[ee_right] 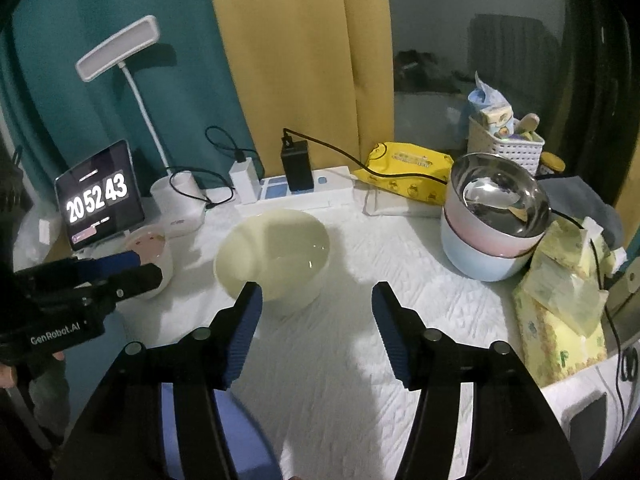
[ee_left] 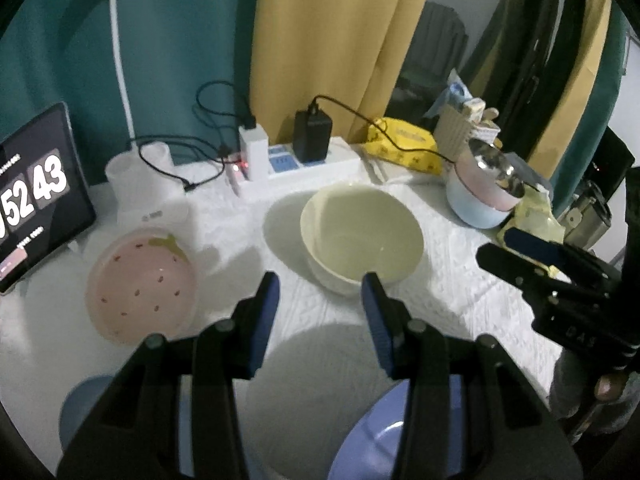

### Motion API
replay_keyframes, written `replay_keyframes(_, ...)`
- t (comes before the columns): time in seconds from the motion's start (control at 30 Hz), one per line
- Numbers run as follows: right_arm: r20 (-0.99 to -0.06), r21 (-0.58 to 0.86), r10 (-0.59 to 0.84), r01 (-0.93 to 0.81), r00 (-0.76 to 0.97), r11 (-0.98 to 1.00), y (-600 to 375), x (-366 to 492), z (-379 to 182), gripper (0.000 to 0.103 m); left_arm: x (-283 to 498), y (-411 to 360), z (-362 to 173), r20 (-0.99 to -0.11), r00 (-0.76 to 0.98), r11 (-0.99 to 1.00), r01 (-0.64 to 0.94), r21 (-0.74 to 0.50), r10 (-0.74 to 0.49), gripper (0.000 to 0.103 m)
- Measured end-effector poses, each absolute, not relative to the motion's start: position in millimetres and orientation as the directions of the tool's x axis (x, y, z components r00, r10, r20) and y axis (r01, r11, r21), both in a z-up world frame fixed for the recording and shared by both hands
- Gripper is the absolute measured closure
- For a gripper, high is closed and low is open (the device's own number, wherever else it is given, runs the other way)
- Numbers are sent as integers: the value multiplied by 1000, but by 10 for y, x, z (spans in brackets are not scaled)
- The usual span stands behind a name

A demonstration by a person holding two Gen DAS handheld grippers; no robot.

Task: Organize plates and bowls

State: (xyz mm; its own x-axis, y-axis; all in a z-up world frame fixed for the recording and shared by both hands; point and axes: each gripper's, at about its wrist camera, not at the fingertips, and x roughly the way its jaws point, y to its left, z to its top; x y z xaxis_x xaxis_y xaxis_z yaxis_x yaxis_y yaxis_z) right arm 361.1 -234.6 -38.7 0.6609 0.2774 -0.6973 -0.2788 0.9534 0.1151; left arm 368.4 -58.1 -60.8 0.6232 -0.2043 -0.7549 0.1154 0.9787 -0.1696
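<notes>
Hovering over the white table point(ee_right: 328, 360), the left gripper point(ee_left: 320, 280) and right gripper point(ee_right: 316, 292) both stand parted with nothing between their blue pads. A cream bowl point(ee_right: 276, 256) sits at frame centre in both wrist views, a pink bowl point(ee_left: 140, 284) to its left, a blue plate point(ee_left: 376, 436) at the bottom edge, and stacked bowls point(ee_right: 492, 220) at the right

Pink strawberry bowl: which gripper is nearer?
Left. The left gripper hangs just right of the pink strawberry bowl; the right gripper sits farther right, beyond the cream bowl.
</notes>
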Motion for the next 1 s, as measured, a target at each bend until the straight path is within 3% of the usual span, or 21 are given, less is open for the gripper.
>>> replay_keyframes(0.53,-764,222,333,-259,552,940,-2277,4302,-772,43,4304,-585,-1013,-860,456,973,106,-206,-231,59)
replay_keyframes(1.0,-813,233,331,-252,479,939,-2172,4563,-1145,43,4529,-605,-1202,-874,423,971,131,-201,-238,59)
